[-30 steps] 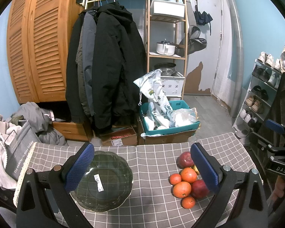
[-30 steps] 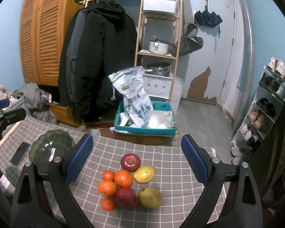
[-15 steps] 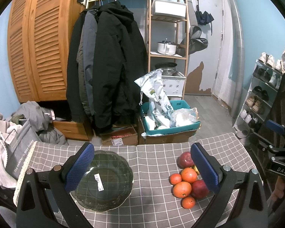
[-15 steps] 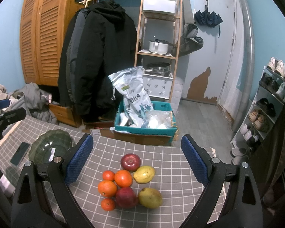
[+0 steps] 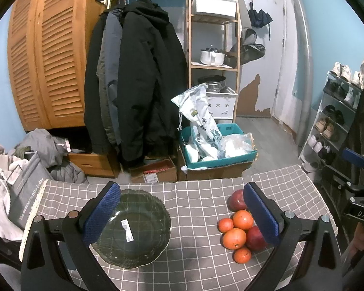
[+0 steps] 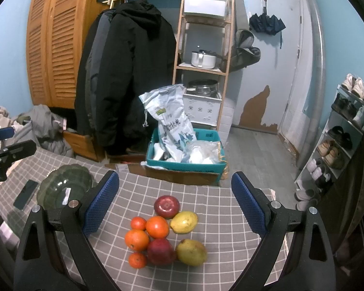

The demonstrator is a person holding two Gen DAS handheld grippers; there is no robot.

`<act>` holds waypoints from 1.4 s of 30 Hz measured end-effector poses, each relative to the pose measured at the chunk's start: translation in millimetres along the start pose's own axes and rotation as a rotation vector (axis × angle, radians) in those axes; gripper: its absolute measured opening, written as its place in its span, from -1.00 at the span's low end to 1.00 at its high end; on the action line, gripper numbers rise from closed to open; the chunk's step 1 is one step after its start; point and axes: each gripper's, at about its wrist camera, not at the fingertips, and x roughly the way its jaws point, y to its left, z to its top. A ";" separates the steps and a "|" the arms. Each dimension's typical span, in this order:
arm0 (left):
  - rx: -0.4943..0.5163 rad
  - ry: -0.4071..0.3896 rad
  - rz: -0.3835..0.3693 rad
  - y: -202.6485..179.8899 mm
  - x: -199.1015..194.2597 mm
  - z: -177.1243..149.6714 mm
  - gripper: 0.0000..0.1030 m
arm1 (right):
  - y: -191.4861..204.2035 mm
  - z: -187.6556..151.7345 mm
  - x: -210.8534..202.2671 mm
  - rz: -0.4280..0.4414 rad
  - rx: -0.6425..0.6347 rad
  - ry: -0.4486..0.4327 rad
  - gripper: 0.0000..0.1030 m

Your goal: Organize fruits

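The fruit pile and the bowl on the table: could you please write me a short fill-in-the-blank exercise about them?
1. The pile holds four oranges, two yellow fruits and ___ red apples.
2. The green bowl holds ___ fruit.
3. The left gripper and the right gripper both stand ___.
4. The tablecloth has a ___ pattern.

Missing words: two; no; open; checked

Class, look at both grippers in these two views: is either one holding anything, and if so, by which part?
Nothing is held. The left gripper and right gripper are both open above the table; the fruit pile and green glass bowl lie untouched.
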 end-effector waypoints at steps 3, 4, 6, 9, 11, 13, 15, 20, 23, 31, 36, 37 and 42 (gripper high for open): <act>0.000 0.008 0.000 -0.1 1.1 3.6 0.98 | 0.3 -1.6 1.0 0.000 0.000 0.001 0.79; 0.000 0.010 0.000 -0.3 1.1 3.7 0.98 | 0.1 -1.3 1.1 0.000 0.000 0.001 0.79; -0.001 0.014 -0.001 -0.2 2.2 4.8 0.98 | 1.2 -4.1 1.1 -0.002 -0.001 0.004 0.79; -0.003 0.030 0.001 -0.7 6.4 6.4 0.98 | 0.0 -6.6 3.2 -0.008 -0.004 0.015 0.79; -0.007 0.045 -0.004 -1.3 10.9 6.0 0.98 | 6.6 -12.4 9.4 -0.013 -0.005 0.028 0.79; -0.010 0.061 -0.011 -2.2 16.1 4.4 0.98 | 3.7 -15.3 13.8 -0.019 -0.005 0.044 0.79; -0.013 0.084 -0.018 -3.5 22.8 2.2 0.98 | -1.0 -16.8 16.8 -0.025 -0.006 0.061 0.79; -0.014 0.145 -0.031 -6.2 42.6 -6.4 0.98 | -10.8 -22.0 24.6 -0.036 -0.001 0.110 0.79; -0.004 0.176 -0.033 -11.2 54.2 -12.5 0.98 | -16.9 -27.3 32.1 -0.041 0.000 0.148 0.79; 0.027 0.264 -0.050 -26.4 80.9 -29.6 0.98 | -32.9 -50.2 51.9 -0.055 0.019 0.257 0.79; 0.041 0.309 -0.057 -32.5 96.1 -41.0 0.98 | -40.5 -64.2 65.7 -0.063 0.028 0.320 0.79; 0.042 0.320 -0.059 -33.8 99.2 -43.4 0.98 | -41.5 -67.2 68.4 -0.061 0.029 0.331 0.79; 0.054 0.372 -0.061 -39.0 115.8 -56.9 0.98 | -43.2 -81.5 82.5 -0.063 0.024 0.394 0.79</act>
